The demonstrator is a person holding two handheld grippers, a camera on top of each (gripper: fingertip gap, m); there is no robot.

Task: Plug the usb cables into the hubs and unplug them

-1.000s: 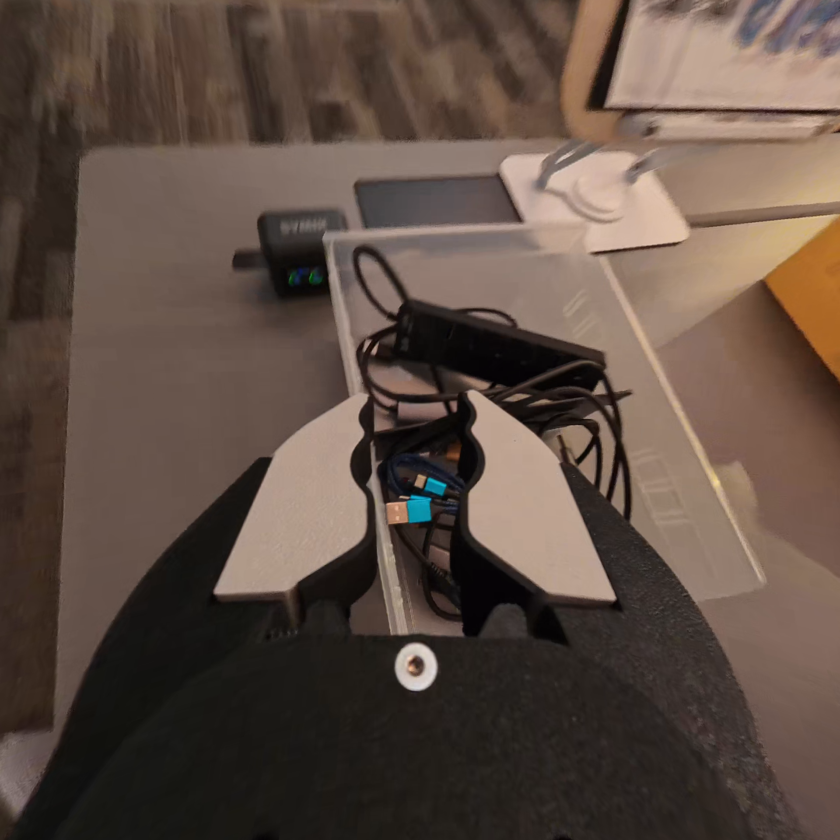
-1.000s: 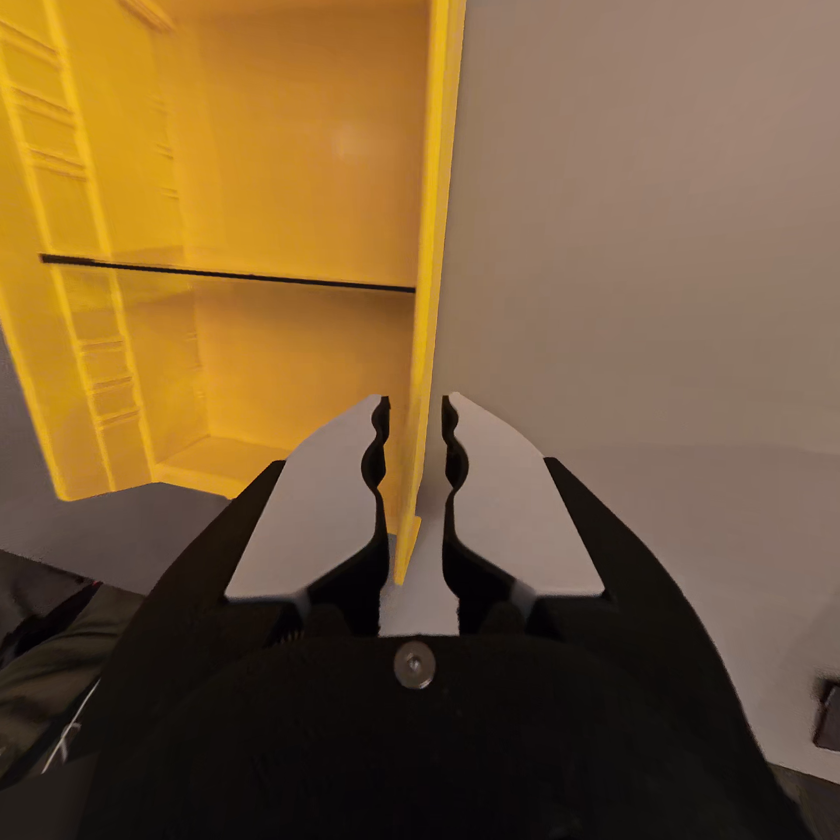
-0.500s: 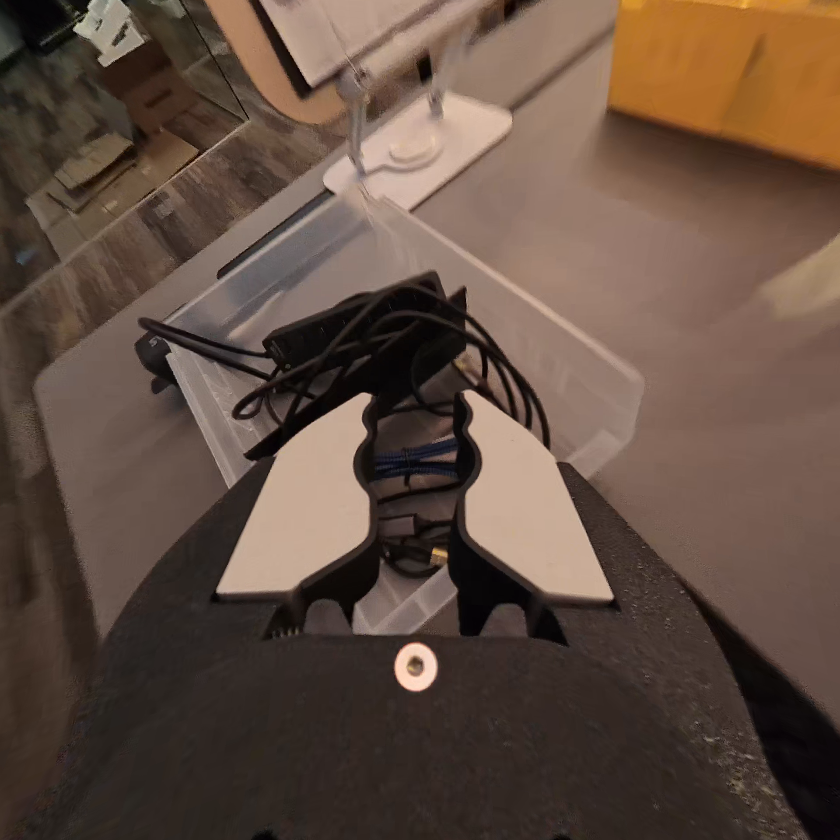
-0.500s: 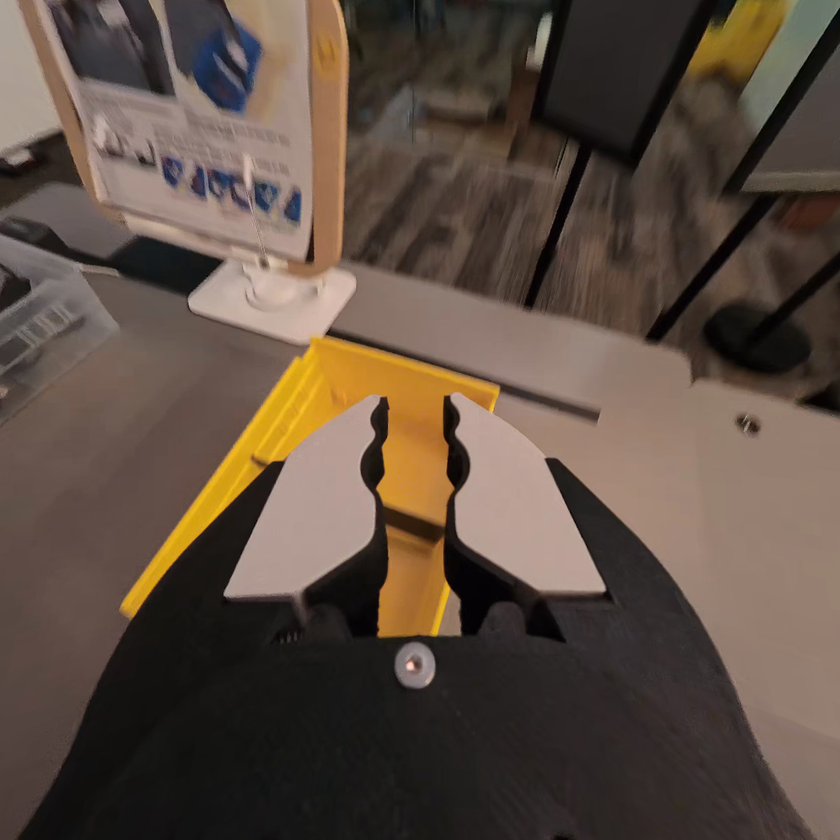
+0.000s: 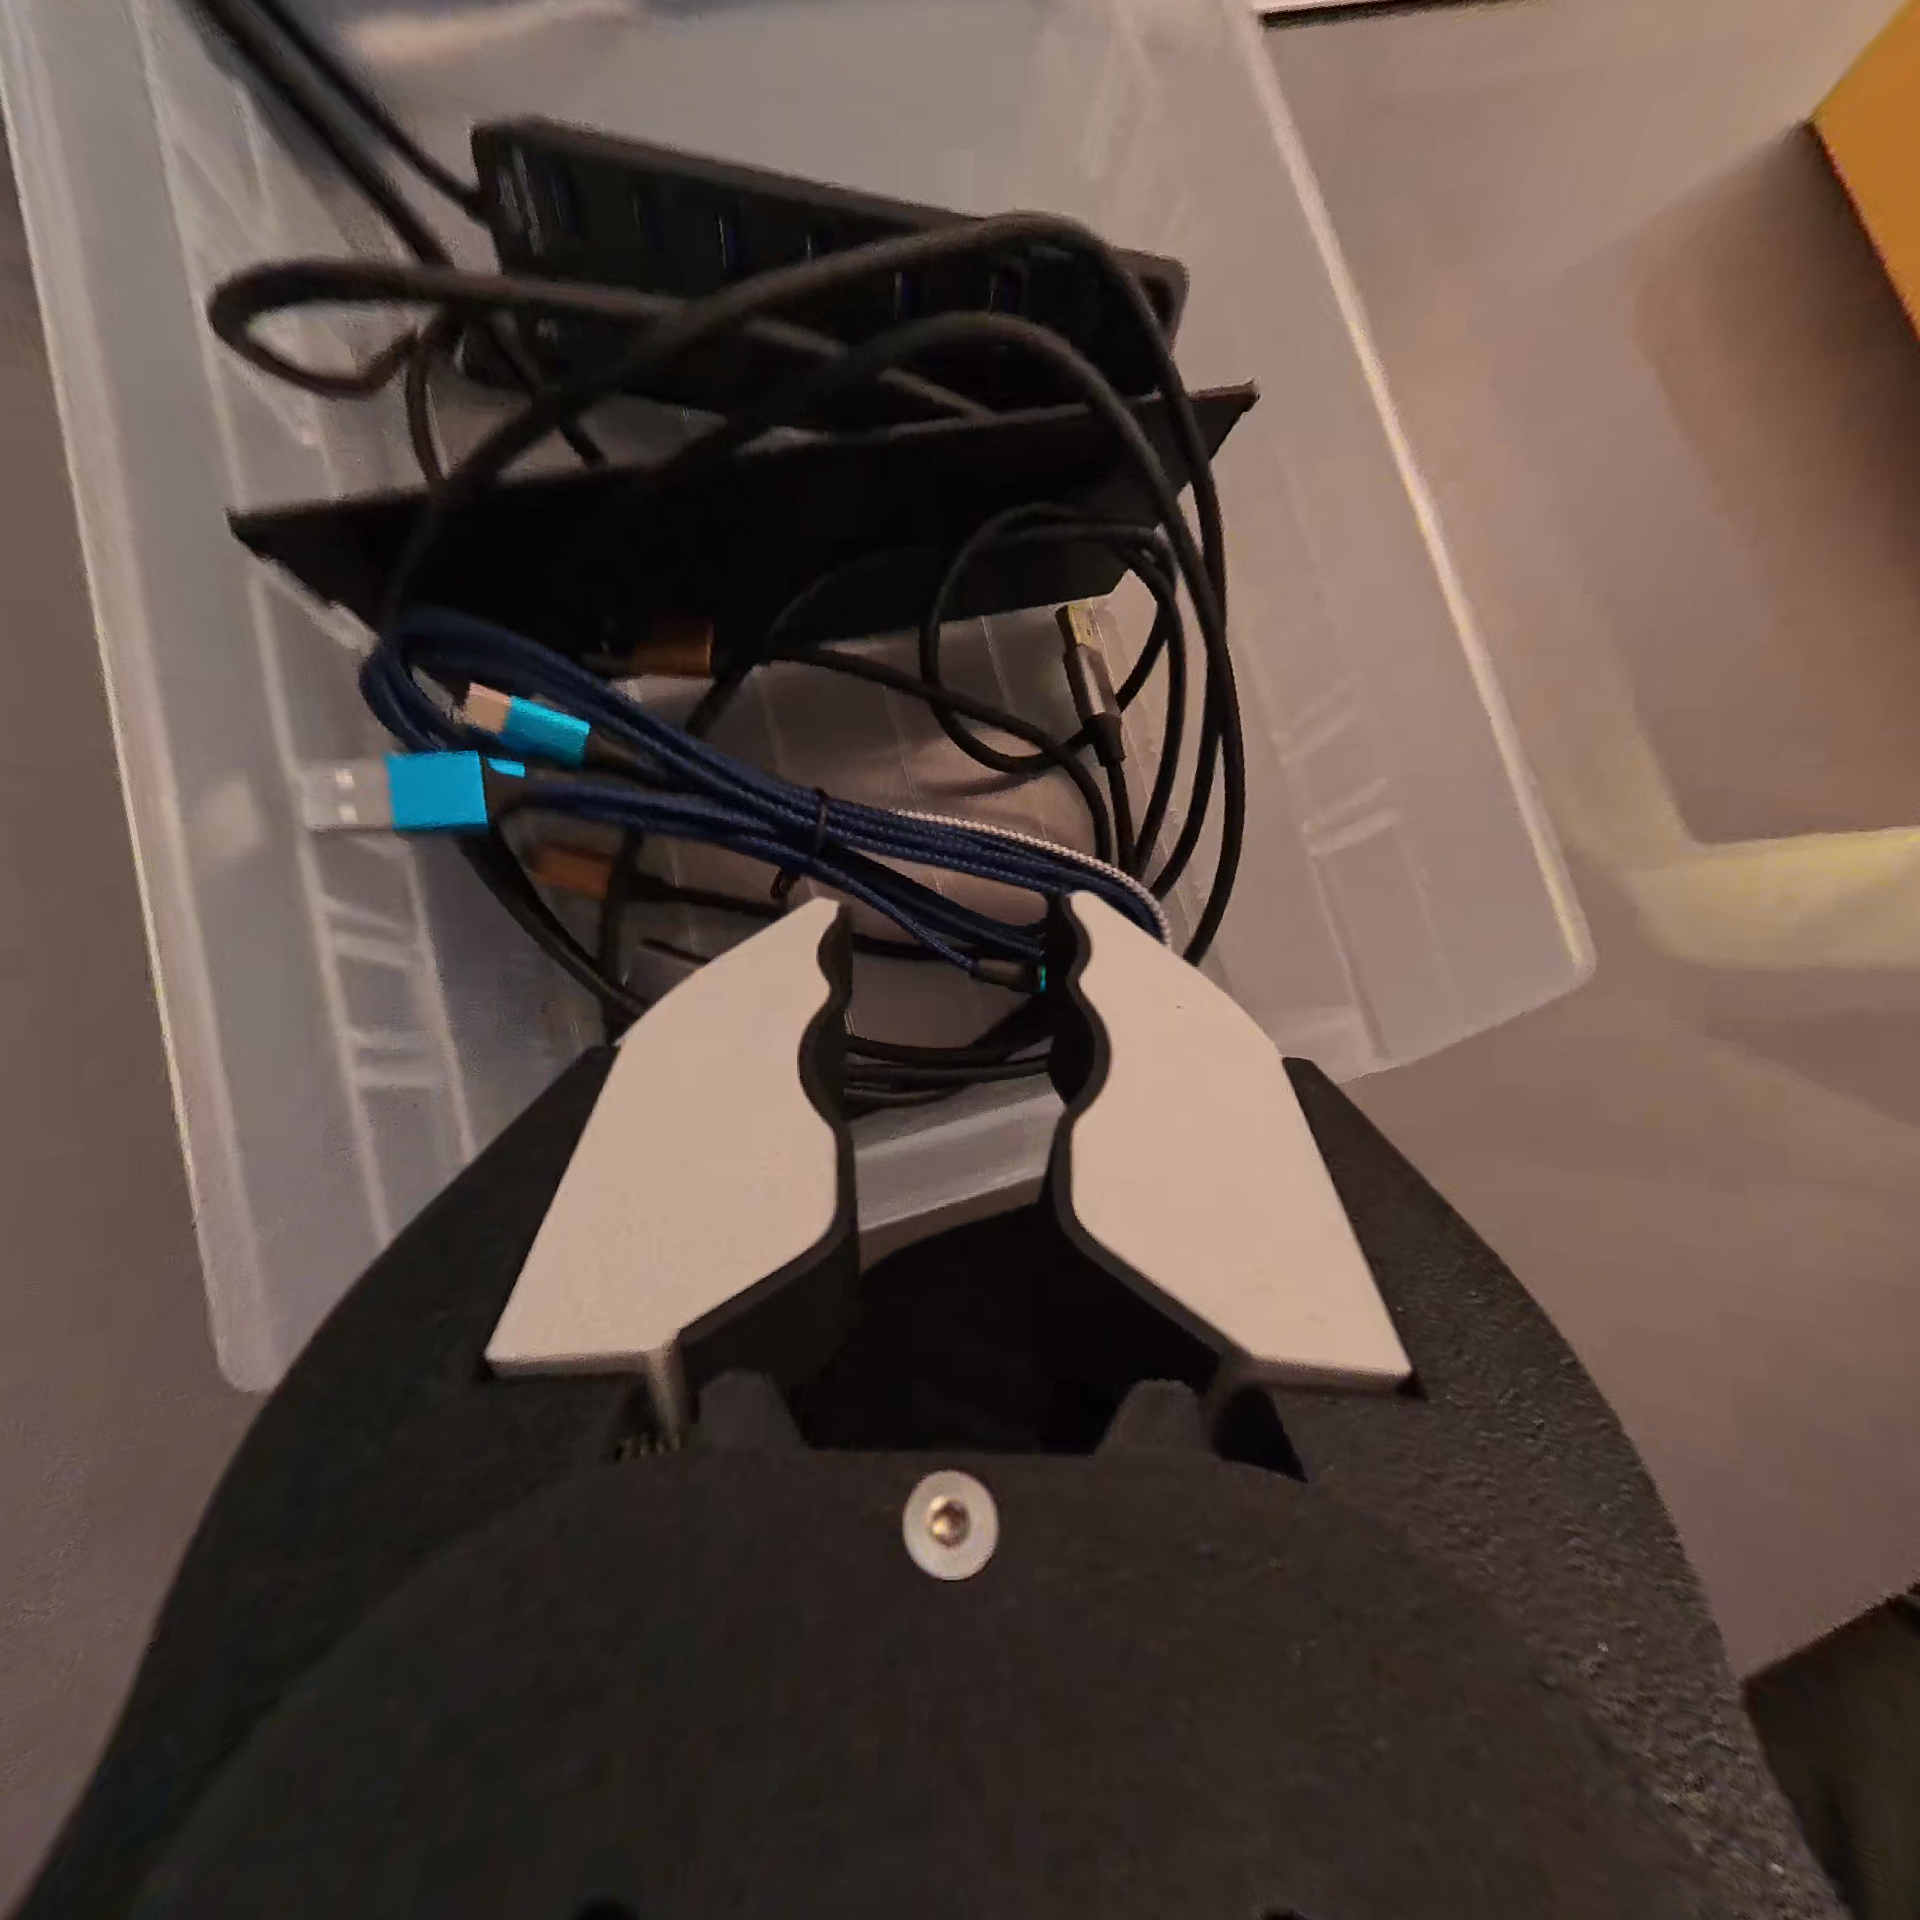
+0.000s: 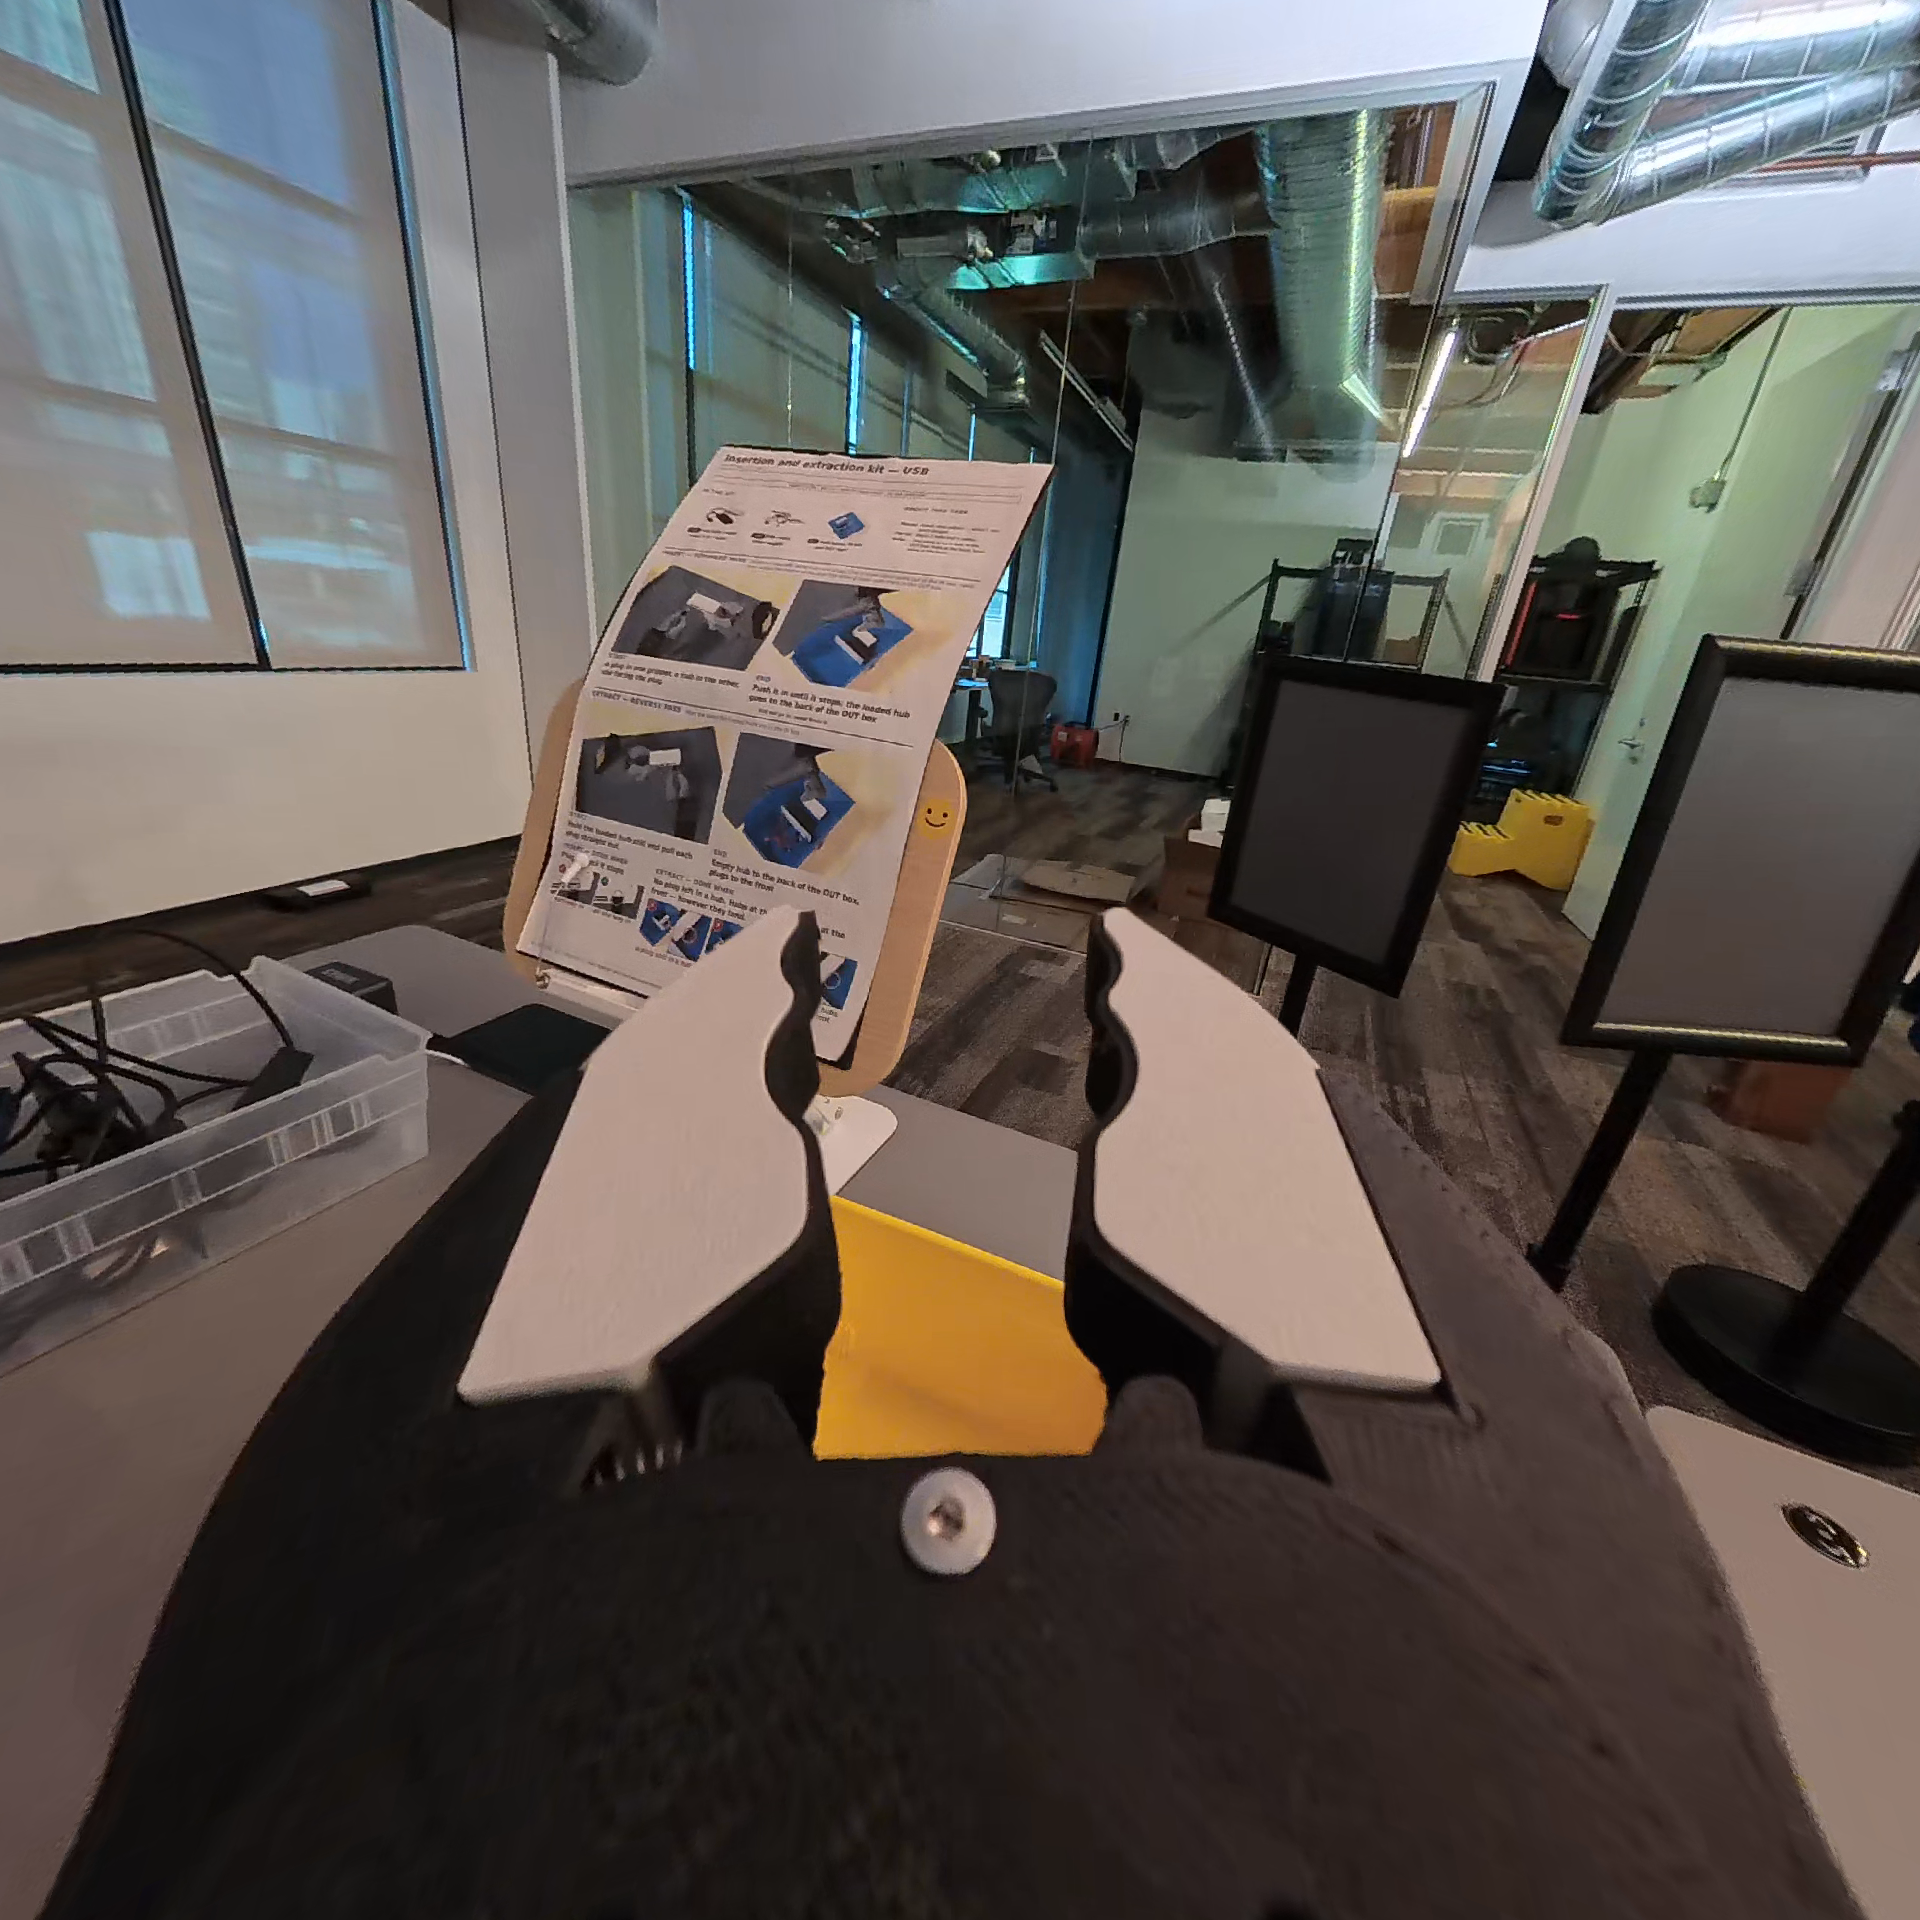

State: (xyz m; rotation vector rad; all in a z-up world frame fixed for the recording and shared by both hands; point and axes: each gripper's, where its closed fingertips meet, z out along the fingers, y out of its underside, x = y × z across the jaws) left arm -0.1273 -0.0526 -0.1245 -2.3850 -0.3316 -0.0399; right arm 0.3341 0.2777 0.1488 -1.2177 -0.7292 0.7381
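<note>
A clear plastic bin holds a black USB hub, a second black hub and a tangle of black cables. A dark blue braided cable with cyan plugs lies across them. My left gripper is open and empty, just above the bin's near end, with the blue cable just past its fingertips. My right gripper is open and empty, raised above a yellow bin. The clear bin also shows at the left of the right wrist view.
An instruction sheet on a wooden stand stands at the back of the grey table. A corner of the yellow bin lies right of the clear bin. Black sign stands are on the floor beyond the table. About 65 cm separates my left fingertips from my right.
My left gripper has moved in close over the clear bin and looks down into it. My right gripper has tilted up from the yellow bin and its jaws have opened wider.
</note>
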